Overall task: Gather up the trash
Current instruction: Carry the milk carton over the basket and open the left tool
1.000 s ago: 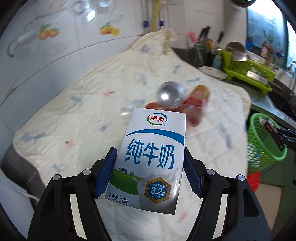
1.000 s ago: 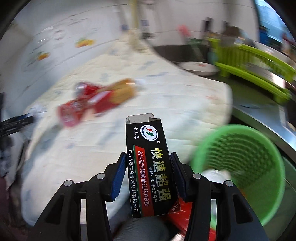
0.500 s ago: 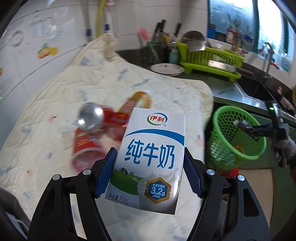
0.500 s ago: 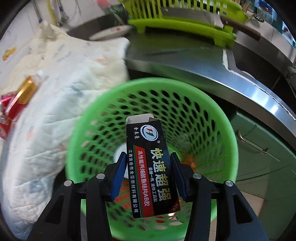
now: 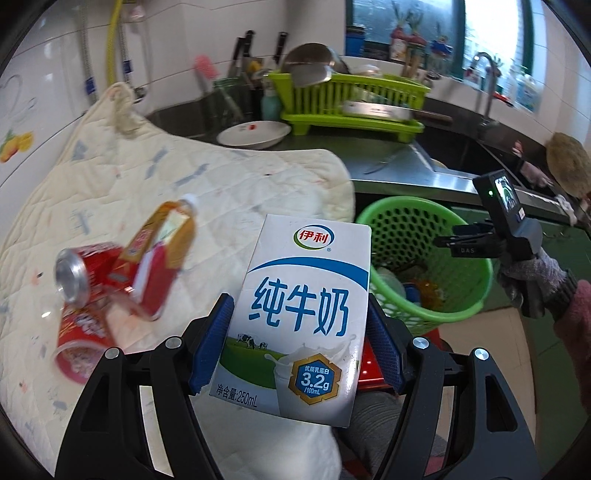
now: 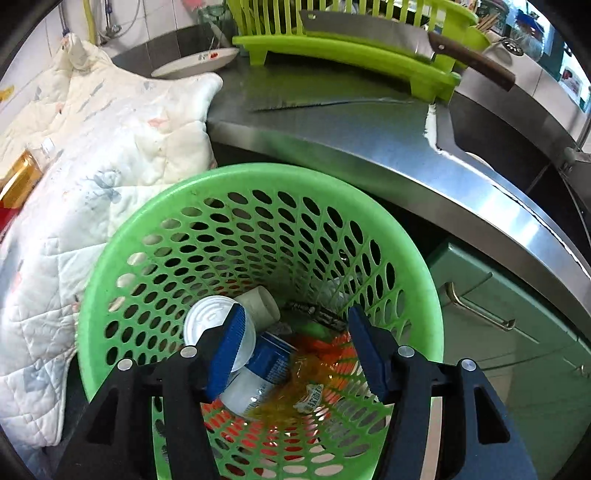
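My left gripper (image 5: 299, 339) is shut on a white and blue milk carton (image 5: 303, 317) and holds it above the quilted cloth (image 5: 110, 184), left of the green mesh basket (image 5: 458, 236). A red can (image 5: 81, 273), a tea bottle (image 5: 162, 243) and a red cup (image 5: 81, 339) lie on the cloth. My right gripper (image 6: 295, 339) is open and empty over the basket (image 6: 155, 206). The black glue box (image 6: 314, 314) lies inside it with a white lid (image 6: 210, 325), a cardboard tube (image 6: 258, 306) and a blue-labelled container (image 6: 258, 373). The right gripper also shows in the left wrist view (image 5: 465, 243).
A steel counter (image 6: 369, 136) runs behind the basket, with a knife (image 6: 325, 104), a green dish rack (image 6: 351, 48) holding a cleaver (image 6: 369, 33), and a white plate (image 6: 195, 62). A green cabinet (image 6: 517, 332) is at the right. A sink (image 5: 498, 158) lies farther right.
My right gripper opened and the black glue box dropped into the basket. My left gripper swung right with the milk carton, toward the basket.
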Demonstrator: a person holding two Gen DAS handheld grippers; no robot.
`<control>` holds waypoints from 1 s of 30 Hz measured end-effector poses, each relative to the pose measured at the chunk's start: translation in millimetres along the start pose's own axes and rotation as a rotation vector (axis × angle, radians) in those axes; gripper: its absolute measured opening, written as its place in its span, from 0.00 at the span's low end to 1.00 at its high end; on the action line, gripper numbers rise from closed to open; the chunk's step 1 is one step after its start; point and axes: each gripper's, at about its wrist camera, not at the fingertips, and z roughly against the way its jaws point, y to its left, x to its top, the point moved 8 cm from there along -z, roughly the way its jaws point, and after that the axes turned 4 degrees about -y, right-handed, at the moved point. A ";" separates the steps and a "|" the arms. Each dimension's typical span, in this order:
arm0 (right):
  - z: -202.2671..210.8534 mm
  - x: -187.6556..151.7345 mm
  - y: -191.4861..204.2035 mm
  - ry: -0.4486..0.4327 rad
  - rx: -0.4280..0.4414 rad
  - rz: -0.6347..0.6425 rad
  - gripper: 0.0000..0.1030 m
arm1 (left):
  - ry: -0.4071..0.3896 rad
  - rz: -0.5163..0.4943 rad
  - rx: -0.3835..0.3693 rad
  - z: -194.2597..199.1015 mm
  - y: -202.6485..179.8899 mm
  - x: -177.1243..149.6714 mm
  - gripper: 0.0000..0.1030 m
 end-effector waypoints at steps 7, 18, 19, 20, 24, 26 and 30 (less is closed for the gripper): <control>47.4 -11.3 -9.6 -0.095 0.002 -0.049 0.61 | 0.011 -0.062 -0.079 -23.7 -47.2 13.5 0.67; 106.1 -46.0 -33.9 -0.190 0.022 -0.159 0.66 | 0.061 -0.128 -0.174 -87.3 -122.8 36.3 0.67; 106.4 -46.8 -35.6 -0.191 0.026 -0.167 0.66 | 0.069 -0.134 -0.179 -95.0 -129.4 37.7 0.67; 108.5 -49.0 -37.1 -0.193 0.024 -0.170 0.66 | 0.077 -0.139 -0.184 -102.3 -135.6 38.9 0.67; 112.2 -57.0 -41.7 -0.201 0.037 -0.200 0.67 | 0.109 -0.152 -0.196 -128.6 -156.4 40.9 0.68; 112.8 -60.6 -43.6 -0.202 0.047 -0.213 0.67 | 0.127 -0.154 -0.202 -140.9 -164.2 39.6 0.68; 112.5 -68.2 -43.0 -0.197 0.064 -0.226 0.67 | 0.162 -0.157 -0.202 -163.6 -174.3 33.8 0.69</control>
